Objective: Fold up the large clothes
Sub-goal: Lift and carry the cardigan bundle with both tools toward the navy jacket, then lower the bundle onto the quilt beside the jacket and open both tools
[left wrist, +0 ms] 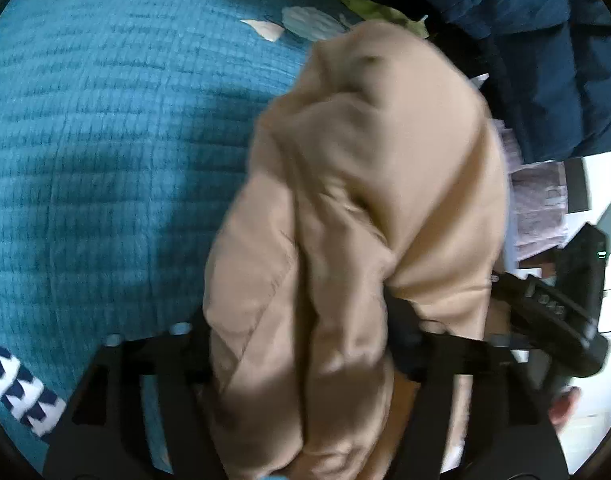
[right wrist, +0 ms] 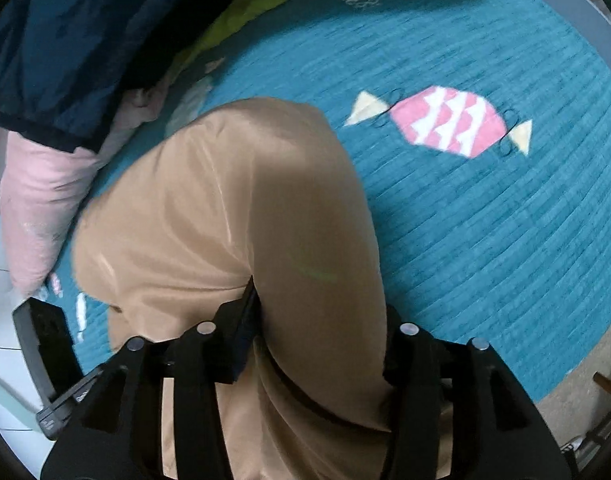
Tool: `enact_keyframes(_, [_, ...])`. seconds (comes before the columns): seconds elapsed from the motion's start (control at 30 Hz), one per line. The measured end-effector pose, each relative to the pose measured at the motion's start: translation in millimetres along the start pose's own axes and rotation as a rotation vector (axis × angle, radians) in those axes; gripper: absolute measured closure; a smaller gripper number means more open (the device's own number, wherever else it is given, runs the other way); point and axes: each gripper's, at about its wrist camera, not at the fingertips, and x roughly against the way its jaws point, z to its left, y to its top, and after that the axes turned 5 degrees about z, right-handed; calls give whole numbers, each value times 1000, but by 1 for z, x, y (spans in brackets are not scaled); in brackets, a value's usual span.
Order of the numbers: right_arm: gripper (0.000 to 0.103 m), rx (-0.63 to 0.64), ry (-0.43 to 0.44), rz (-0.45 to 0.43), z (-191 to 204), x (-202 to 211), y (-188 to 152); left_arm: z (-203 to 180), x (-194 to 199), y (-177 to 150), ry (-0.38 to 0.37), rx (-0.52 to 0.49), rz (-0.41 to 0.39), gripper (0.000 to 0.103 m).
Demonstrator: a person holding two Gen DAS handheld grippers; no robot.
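Tan garment (left wrist: 345, 208) bunched, hanging from both tongs over teal quilt (left wrist: 105, 120). Left tongs (left wrist: 301, 344) clamped on thick wad of tan cloth; right tongs (right wrist: 321, 344) clamped on another fold of it. Left view blurred, so garment type unclear, maybe jacket. Step: lift and carry, before spreading; no fold made yet. Next: lower garment onto bare quilt near candy patch (right wrist: 449, 122), away from navy coat (right wrist: 77, 32) and pink pillow (right wrist: 41, 200), pull tongs apart to flatten cloth.
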Motion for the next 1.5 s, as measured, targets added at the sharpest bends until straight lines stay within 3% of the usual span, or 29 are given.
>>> enact_keyframes(0.13, [48, 24, -96, -5, -3, -3, 1, -5, -13, 0, 23, -17, -8, 14])
enact_keyframes(0.17, [45, 24, -135, -8, -2, -1, -1, -8, -16, 1, 21, -15, -4, 14])
enact_keyframes(0.3, [43, -10, -112, -34, -1, 22, -12, -6, 2, 2, 24, -10, 20, 13])
enact_keyframes(0.5, [43, -20, -127, -206, 9, 86, -42, -20, 59, 6, 179, -116, -48, 13])
enact_keyframes(0.53, [43, -5, -127, -221, 15, 91, -46, -23, 66, 5, 175, -118, -45, 13])
enact_keyframes(0.6, [55, 26, -142, -211, 26, 97, -58, -35, 75, 0, 103, -130, -20, 13])
enact_keyframes(0.63, [72, 32, -132, -195, 28, 94, -59, -39, 78, -4, 73, -140, -10, 13])
enact_keyframes(0.67, [80, 37, -106, -156, 30, 87, -63, -50, 73, 0, 43, -147, 2, 13])
enact_keyframes(0.73, [88, 44, -108, -110, 32, 74, -68, -77, 54, -1, -10, -171, 41, 14])
enact_keyframes(0.77, [89, 46, -154, -95, 30, 64, -72, -82, 47, -5, -16, -187, 58, 14])
enact_keyframes(0.8, [89, 45, -176, -85, 28, 56, -73, -87, 33, -10, 25, -209, 75, 15])
enact_keyframes(0.87, [89, 3, -177, -45, 15, 39, -77, -85, 15, -16, 102, -219, 91, 27])
enact_keyframes(0.97, [92, -92, -155, -9, -12, 13, -81, -68, -14, -23, 208, -206, 71, 28])
enact_keyframes(1.2, [91, -157, -101, -36, -34, -8, -85, -76, -39, -40, 295, -316, -32, 23])
enact_keyframes(1.33, [84, -200, -62, -65, -33, 10, -90, -79, -30, -41, 263, -296, -34, 21])
enact_keyframes(1.37, [72, -200, -46, -89, -31, 19, -94, -78, -24, -40, 268, -287, -33, 21])
enact_keyframes(1.4, [53, -193, -42, -120, -26, 29, -98, -78, -15, -40, 285, -276, -42, 21])
enact_keyframes(1.47, [31, -163, -49, -191, -15, 47, -107, -77, 0, -41, 296, -258, -62, 20])
enact_keyframes(1.5, [26, -139, -44, -232, -8, 58, -112, -75, 9, -43, 314, -248, -67, 20])
